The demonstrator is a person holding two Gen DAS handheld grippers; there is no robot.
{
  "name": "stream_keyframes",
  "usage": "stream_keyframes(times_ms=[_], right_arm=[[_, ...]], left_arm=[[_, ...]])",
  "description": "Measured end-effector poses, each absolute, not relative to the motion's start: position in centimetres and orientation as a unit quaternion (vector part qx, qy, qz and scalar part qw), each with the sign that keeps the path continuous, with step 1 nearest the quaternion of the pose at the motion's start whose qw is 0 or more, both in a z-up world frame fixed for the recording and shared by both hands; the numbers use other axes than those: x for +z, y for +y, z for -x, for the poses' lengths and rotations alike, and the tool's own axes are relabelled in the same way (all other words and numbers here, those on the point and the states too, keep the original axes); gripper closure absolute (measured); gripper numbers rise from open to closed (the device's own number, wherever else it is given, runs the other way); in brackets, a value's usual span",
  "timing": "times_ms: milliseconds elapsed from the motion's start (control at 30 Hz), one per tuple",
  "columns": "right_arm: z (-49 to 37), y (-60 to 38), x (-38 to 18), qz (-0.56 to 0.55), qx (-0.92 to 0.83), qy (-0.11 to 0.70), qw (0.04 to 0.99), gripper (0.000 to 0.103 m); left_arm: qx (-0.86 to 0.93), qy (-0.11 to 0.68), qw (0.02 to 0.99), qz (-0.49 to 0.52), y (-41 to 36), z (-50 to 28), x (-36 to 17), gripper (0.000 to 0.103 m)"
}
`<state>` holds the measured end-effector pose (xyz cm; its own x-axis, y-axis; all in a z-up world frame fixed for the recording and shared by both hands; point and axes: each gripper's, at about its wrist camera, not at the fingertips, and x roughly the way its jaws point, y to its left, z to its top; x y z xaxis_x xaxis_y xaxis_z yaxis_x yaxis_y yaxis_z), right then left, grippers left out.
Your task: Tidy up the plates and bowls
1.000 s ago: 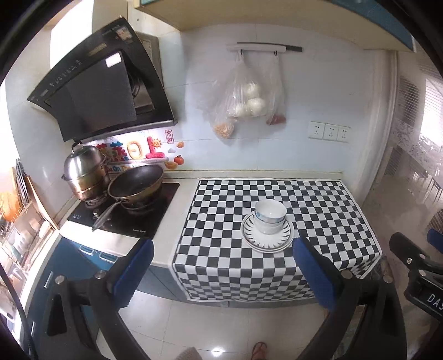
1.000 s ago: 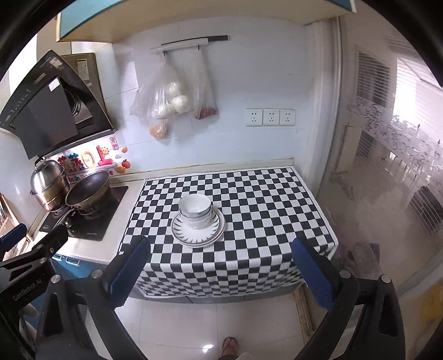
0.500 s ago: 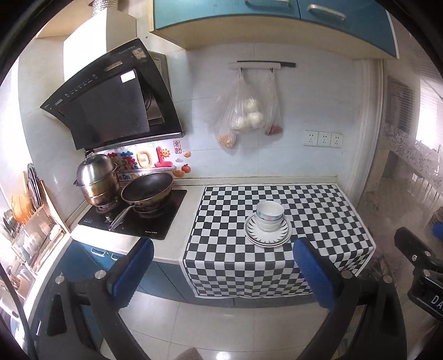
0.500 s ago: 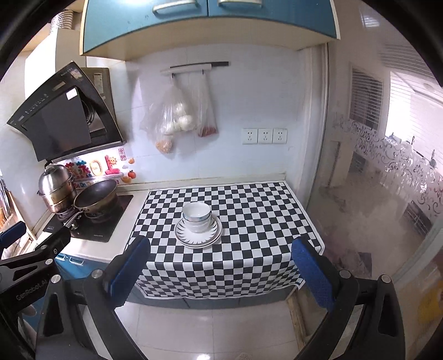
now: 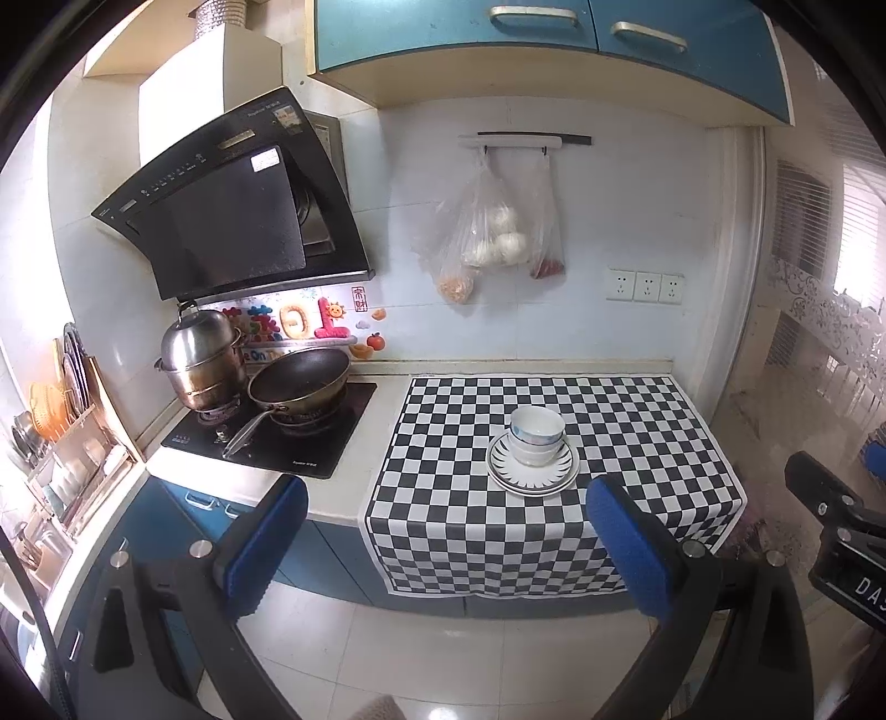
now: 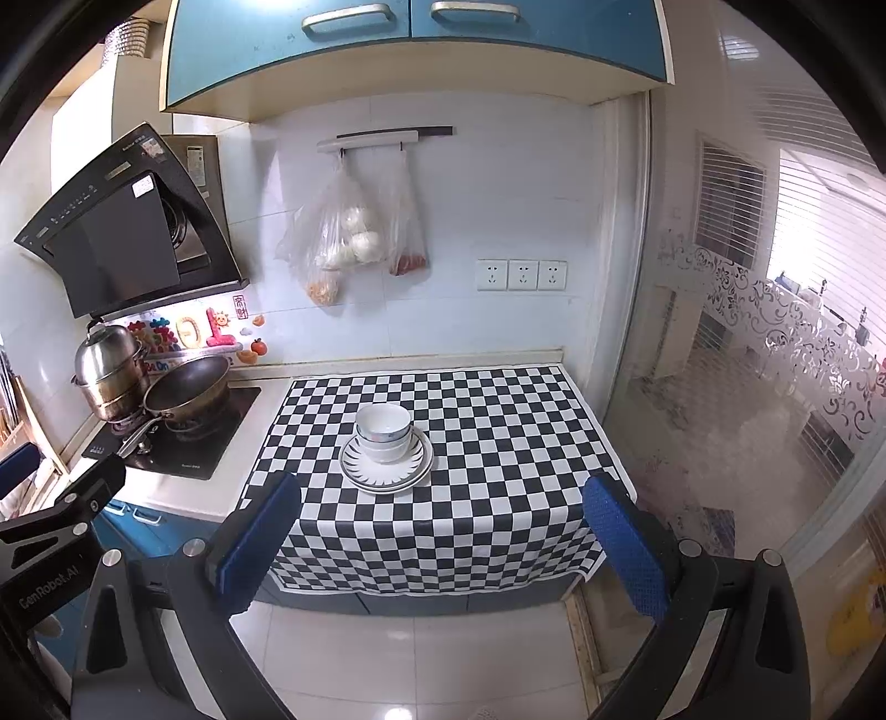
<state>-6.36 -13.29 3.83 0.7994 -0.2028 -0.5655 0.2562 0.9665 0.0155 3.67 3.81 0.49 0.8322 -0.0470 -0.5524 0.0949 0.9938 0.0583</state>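
Observation:
White bowls (image 5: 536, 436) (image 6: 383, 432) stand nested on stacked white plates (image 5: 559, 481) (image 6: 412, 476) with a dark rayed rim, in the middle of a black-and-white checkered cloth (image 5: 637, 421) (image 6: 498, 421) on the counter. My left gripper (image 5: 446, 540) is open, well back from the counter and above the floor, with nothing between its blue pads. My right gripper (image 6: 440, 540) is open too, equally far back and holding nothing. Each gripper shows at the edge of the other's view.
Left of the cloth is a black hob (image 5: 277, 437) with a dark wok (image 5: 299, 382) and a steel steamer pot (image 5: 202, 360) under a black range hood (image 5: 232, 221). Plastic bags (image 5: 487, 238) hang on the wall. Blue cabinets (image 6: 415, 39) overhang. A dish rack (image 5: 61, 443) stands far left, a glass door (image 6: 775, 360) right.
Both grippers have pulled back and up from the counter: the bowls and plates look smaller, and the blue upper cabinets and more floor have come into view. The dishes have not moved.

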Motion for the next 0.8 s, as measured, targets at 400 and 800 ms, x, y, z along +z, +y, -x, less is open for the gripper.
stream_keyframes(times_ms=[400,800], right_arm=[[5.85,-13.99,3.91,-0.050,-0.124,0.291,0.948,0.000],[5.66,-14.25,3.83,-0.050,-0.125,0.289,0.948,0.000]], left_arm=[[-0.036,0.286,0.956,-0.053,3.37,-3.74,0.50,0.000],[-0.034,0.281,0.957,-0.059,3.18,-3.51,0.60,0.000]])
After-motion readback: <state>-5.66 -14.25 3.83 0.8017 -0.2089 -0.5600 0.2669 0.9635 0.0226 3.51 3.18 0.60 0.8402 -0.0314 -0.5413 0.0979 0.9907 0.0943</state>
